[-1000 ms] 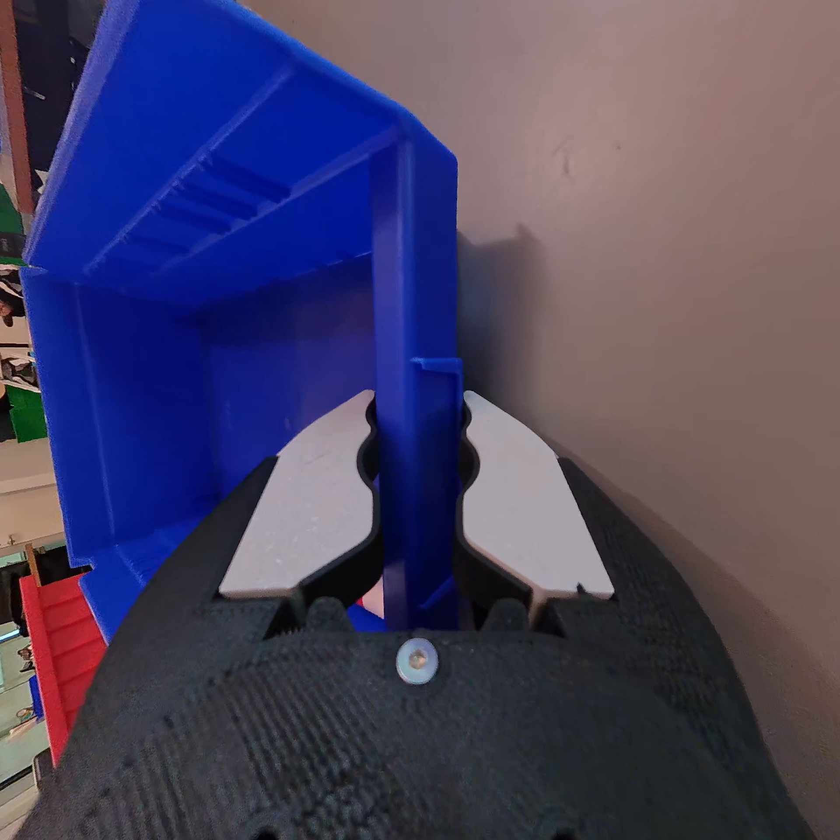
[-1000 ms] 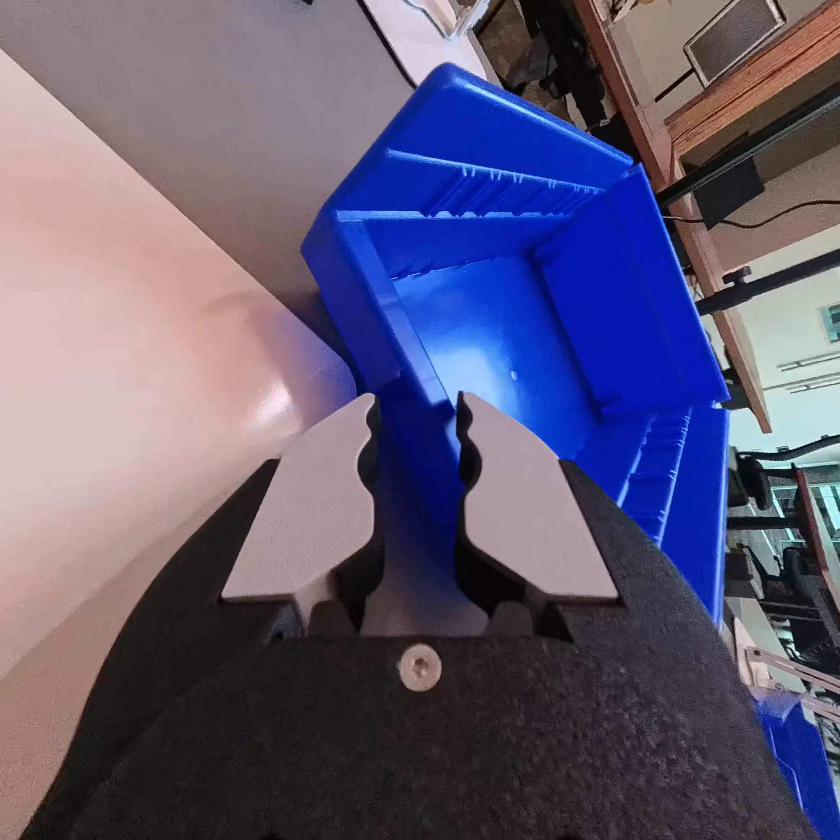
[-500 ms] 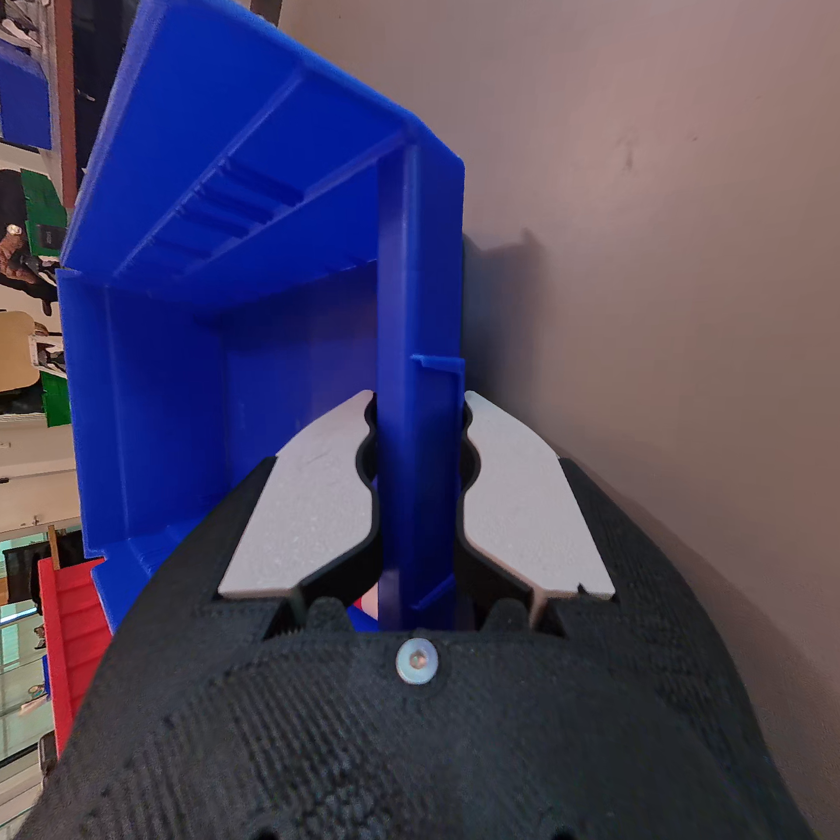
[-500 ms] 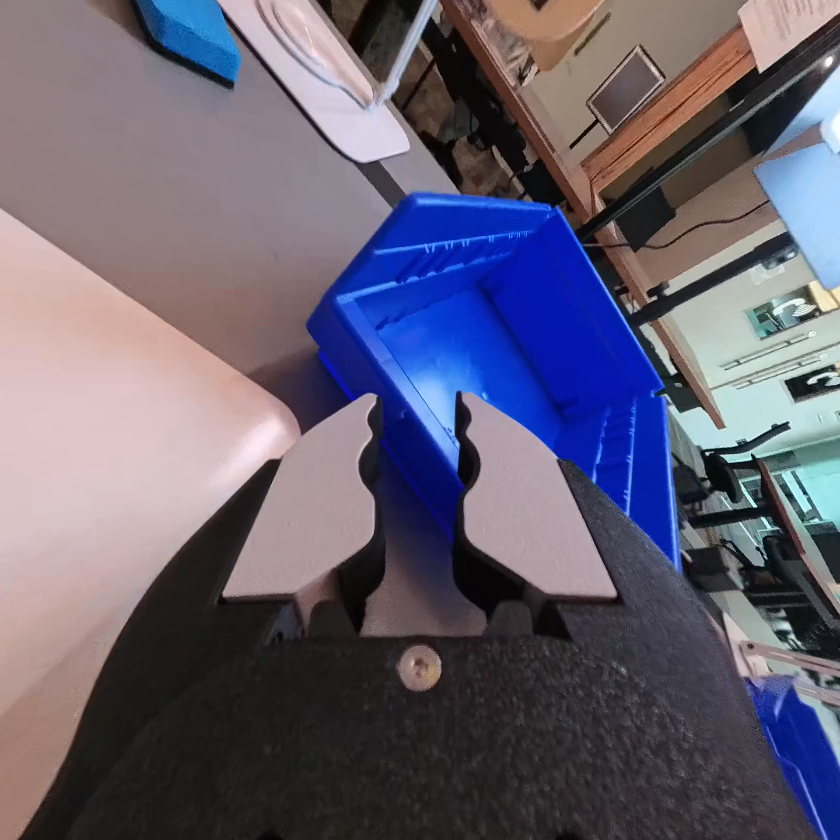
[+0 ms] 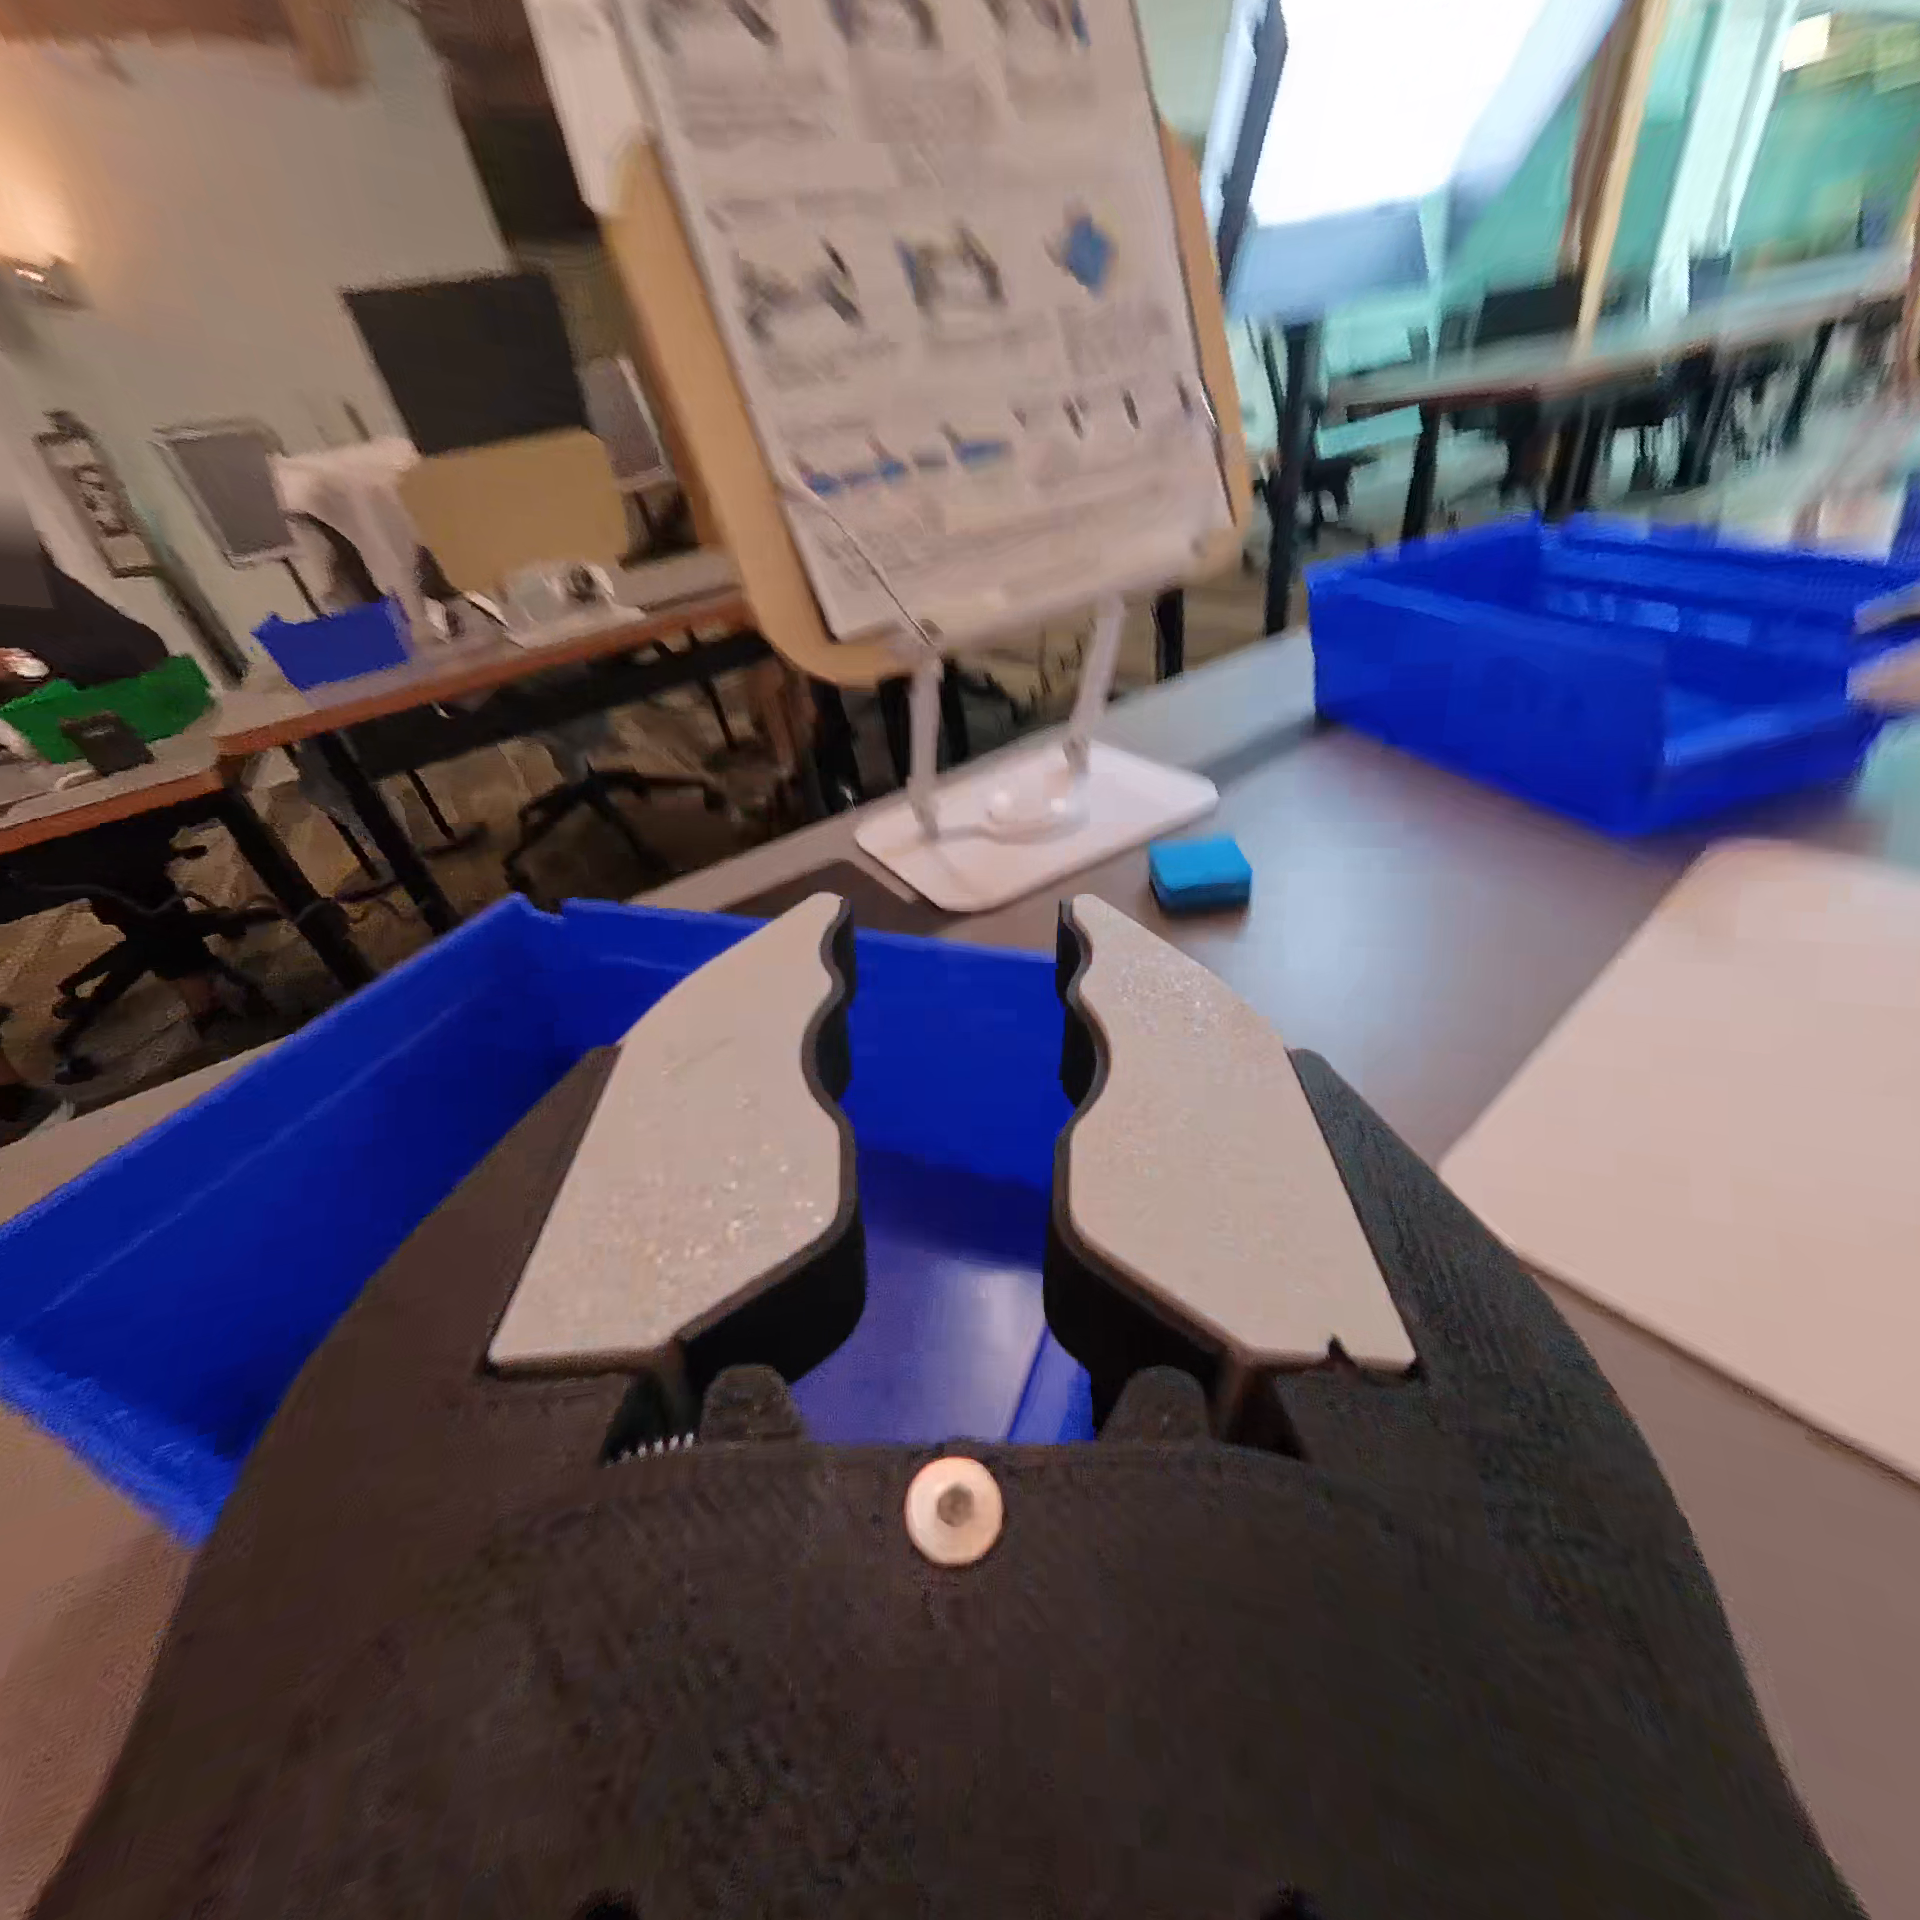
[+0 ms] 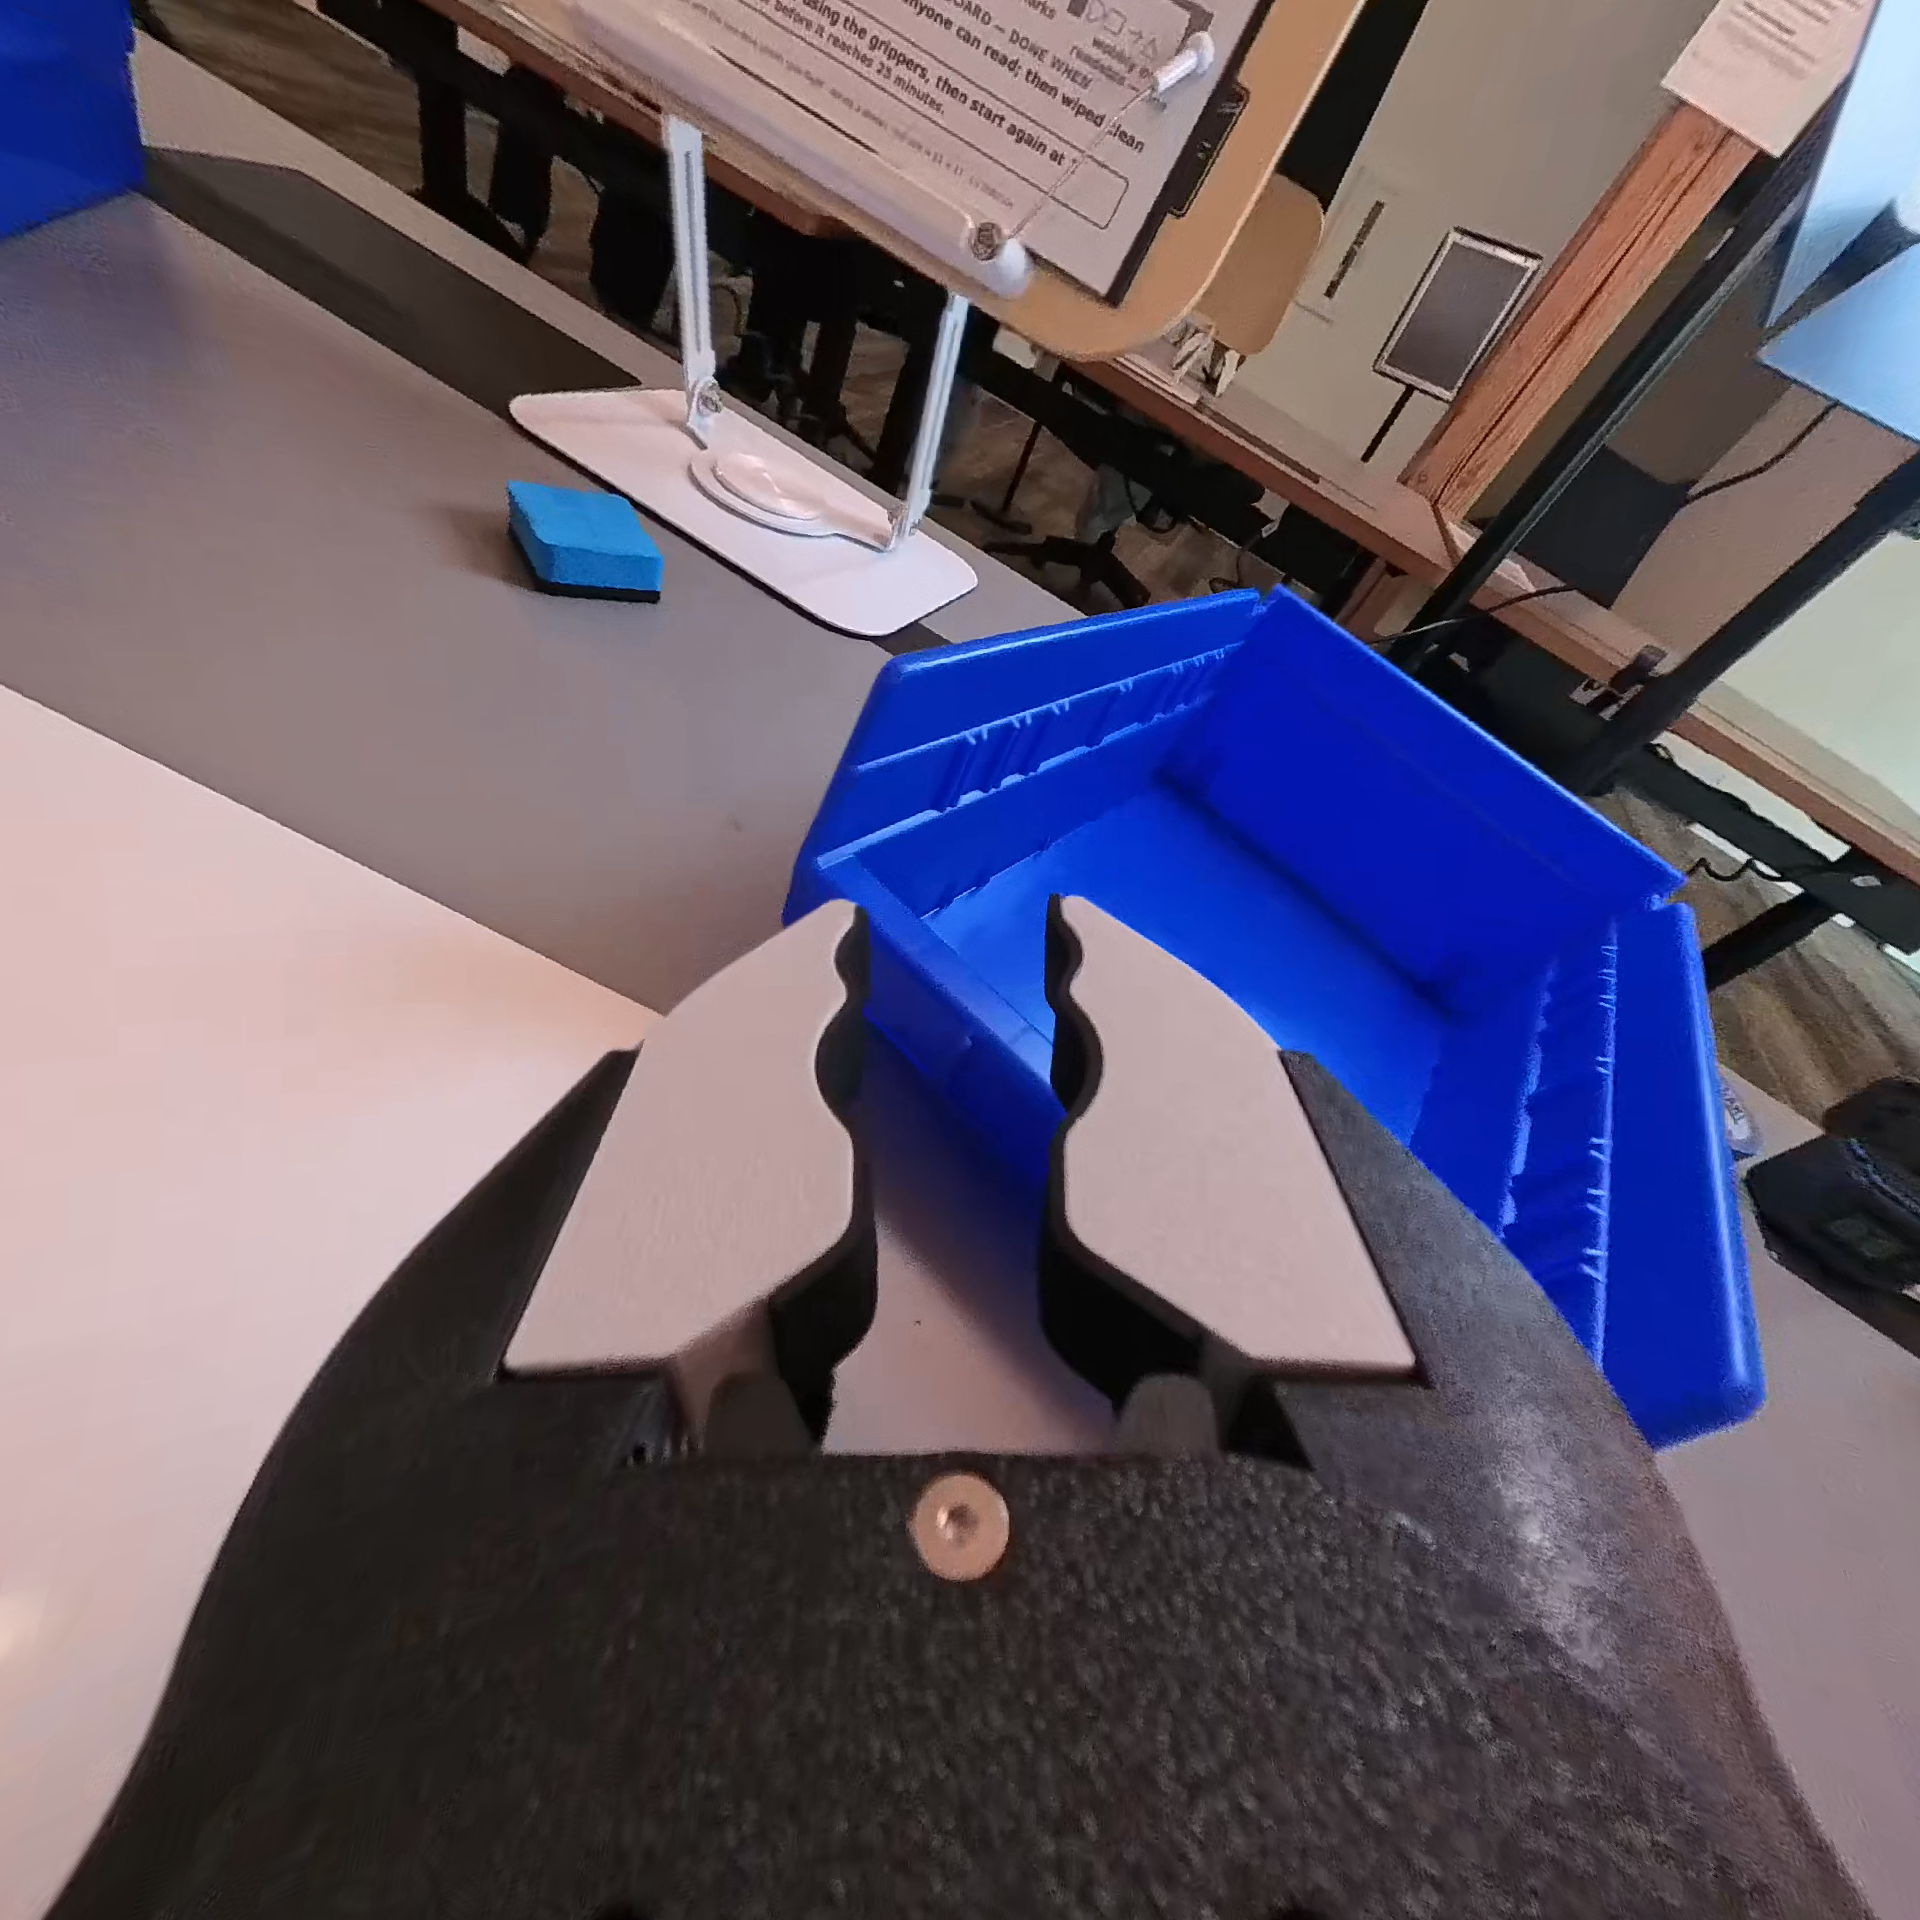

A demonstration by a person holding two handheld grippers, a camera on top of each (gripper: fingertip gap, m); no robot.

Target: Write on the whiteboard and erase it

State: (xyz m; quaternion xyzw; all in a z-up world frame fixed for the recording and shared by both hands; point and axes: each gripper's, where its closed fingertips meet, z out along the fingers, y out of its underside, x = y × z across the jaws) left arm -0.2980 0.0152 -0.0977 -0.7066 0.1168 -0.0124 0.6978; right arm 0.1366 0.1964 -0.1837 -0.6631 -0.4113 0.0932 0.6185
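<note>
Grey bench (image 6: 312, 665) under both sets of jaws: left gripper (image 5: 954, 914) and right gripper (image 6: 951, 914) gape, gripping nothing, over a blue bin (image 6: 1351, 831). Whiteboard (image 6: 208, 1039) lies flat beside them, blue eraser (image 6: 584, 542) well ahead by a document stand (image 6: 748, 499). Only the left view shows more blue bins (image 5: 1558, 665) far right.

printed sheet (image 6: 914, 94) on the tilted stand board, up beyond your right fingertips: it is showing black print you can read | same sheet (image 5: 935, 312) beyond your left fingertips: it is blurring past reading | paper (image 6: 1766, 52) on the wooden post, upper right: print is too small
</note>
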